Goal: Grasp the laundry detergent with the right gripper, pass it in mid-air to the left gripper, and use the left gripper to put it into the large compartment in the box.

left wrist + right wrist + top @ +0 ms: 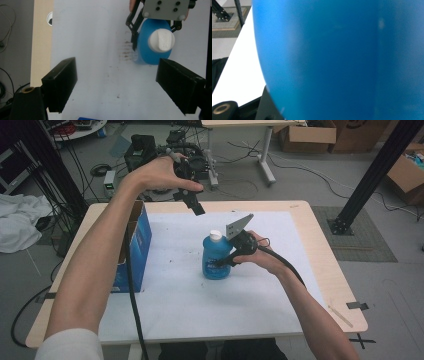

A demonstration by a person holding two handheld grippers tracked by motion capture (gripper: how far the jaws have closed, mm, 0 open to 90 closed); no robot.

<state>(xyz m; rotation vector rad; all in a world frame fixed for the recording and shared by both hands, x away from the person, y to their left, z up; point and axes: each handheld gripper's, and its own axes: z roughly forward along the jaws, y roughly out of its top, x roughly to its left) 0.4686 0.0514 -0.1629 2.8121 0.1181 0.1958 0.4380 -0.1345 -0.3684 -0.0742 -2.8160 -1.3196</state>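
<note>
blue bottle (337, 60) clamped by right tongs (225, 261) | left tongs (117, 87) wide apart, empty, above

Even, soft overhead light; faint shadows; blue bottle (337, 60) blurred close-up; high view slightly soft.

No text, label, brand or number is readable on the bottle (216, 257), the box (136, 242) or the bench (320, 255).

in the right gripper view the blue bottle (332, 57) is blurred and cut off at three edges; most of the right gripper's (226, 261) jaws are hidden behind it.
</note>
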